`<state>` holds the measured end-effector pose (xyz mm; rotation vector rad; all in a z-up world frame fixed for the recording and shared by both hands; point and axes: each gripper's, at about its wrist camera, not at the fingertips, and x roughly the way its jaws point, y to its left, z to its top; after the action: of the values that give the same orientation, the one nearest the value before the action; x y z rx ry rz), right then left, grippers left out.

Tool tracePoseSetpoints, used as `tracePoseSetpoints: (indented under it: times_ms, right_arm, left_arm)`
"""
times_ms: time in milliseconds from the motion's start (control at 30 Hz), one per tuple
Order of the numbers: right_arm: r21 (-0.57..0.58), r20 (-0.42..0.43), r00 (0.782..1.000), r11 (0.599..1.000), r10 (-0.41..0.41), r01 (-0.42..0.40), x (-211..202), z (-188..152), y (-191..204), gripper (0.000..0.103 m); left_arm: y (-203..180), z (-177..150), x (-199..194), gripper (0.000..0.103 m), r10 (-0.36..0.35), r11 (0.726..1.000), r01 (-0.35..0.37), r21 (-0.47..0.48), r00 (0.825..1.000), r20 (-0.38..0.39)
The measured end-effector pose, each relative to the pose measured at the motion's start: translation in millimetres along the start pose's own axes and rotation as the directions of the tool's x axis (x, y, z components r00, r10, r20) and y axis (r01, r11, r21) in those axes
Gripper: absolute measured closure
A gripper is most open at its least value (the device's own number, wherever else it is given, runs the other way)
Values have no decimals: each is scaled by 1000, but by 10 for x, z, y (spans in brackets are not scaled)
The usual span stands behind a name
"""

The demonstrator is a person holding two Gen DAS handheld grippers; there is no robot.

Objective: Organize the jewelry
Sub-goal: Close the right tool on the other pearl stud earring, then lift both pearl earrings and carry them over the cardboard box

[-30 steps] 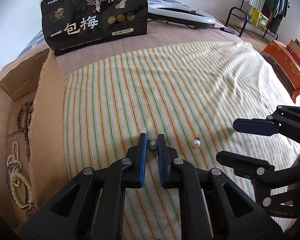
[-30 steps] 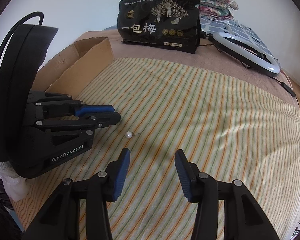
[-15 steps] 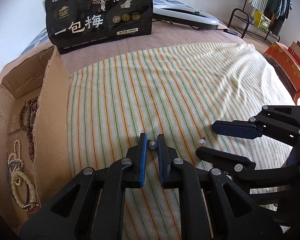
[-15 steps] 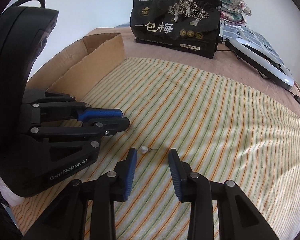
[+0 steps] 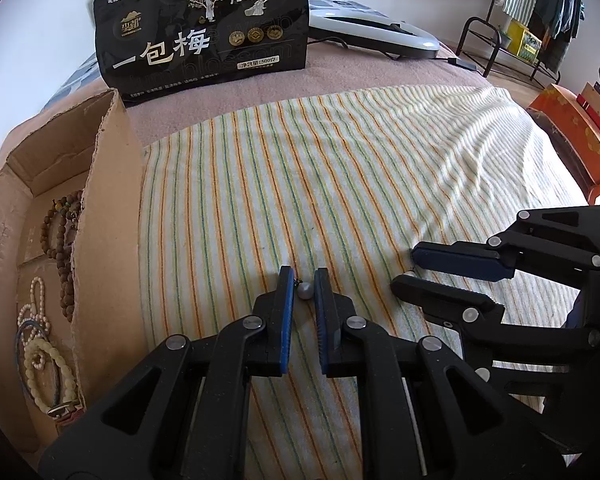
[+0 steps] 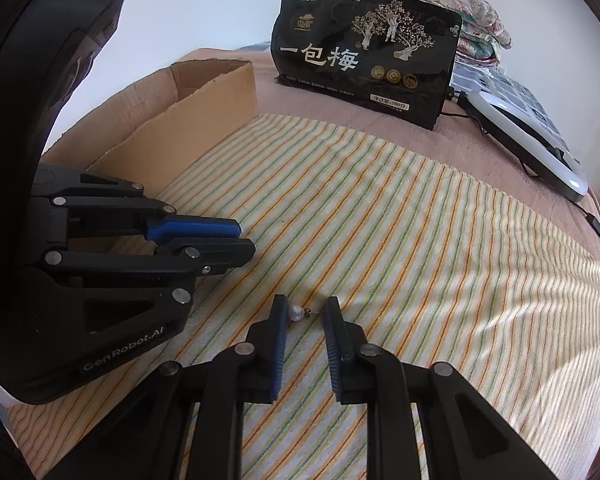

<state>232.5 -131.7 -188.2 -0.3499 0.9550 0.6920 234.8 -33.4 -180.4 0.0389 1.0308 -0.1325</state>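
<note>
My left gripper (image 5: 303,280) is shut on a grey pearl earring (image 5: 304,291), held between its blue pads just above the striped towel (image 5: 340,168). It also shows in the right wrist view (image 6: 242,240) at the left. My right gripper (image 6: 305,310) is open, its jaws on either side of a white pearl earring (image 6: 296,313) lying on the towel, the pearl close to the left pad. In the left wrist view the right gripper (image 5: 408,268) hides that earring. A cardboard box (image 5: 108,200) at the left holds bead bracelets (image 5: 62,248) and pearl strands (image 5: 34,304).
A black snack bag (image 5: 204,28) stands at the back of the bed. A white ring light (image 5: 372,32) lies behind it to the right. An orange box (image 5: 572,140) and a clothes rack (image 5: 540,8) are off the bed at the right.
My right gripper has moved left and forward until its jaws straddle the white pearl earring, and they have narrowed. My left gripper has kept its hold on the grey pearl earring.
</note>
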Motion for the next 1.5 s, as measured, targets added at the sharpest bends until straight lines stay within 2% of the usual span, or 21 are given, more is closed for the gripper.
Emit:
tracePoseSetpoints:
  times_ms: [433,700,933,1200,1500]
  right_arm:
    - [17,33,998,999,-48,48,-358,-39,-32,87]
    - [54,58,995,995,-83,80,-665,-56,-86,87]
    - [80,98,991,993,-96,88,-946,14,-5,87]
    - [86,146,986,994,-84,72,-1199,163,259,87]
    - [68,184,982,997,-44,32,-1296,385,684,87]
  left_arm:
    - [-29,-14,-221,95,-47,998,48,-31,999,27]
    - [-121,16,-543,95,-89,995,91,-29,992,84]
    - [-100,16,-889,95,-96,995,100,-18,984,152]
    - [193,-2,-1208,95,-67,995,79,-54,976,205]
    - [745,-8,-1466,95,8,994,20,-112,970,244]
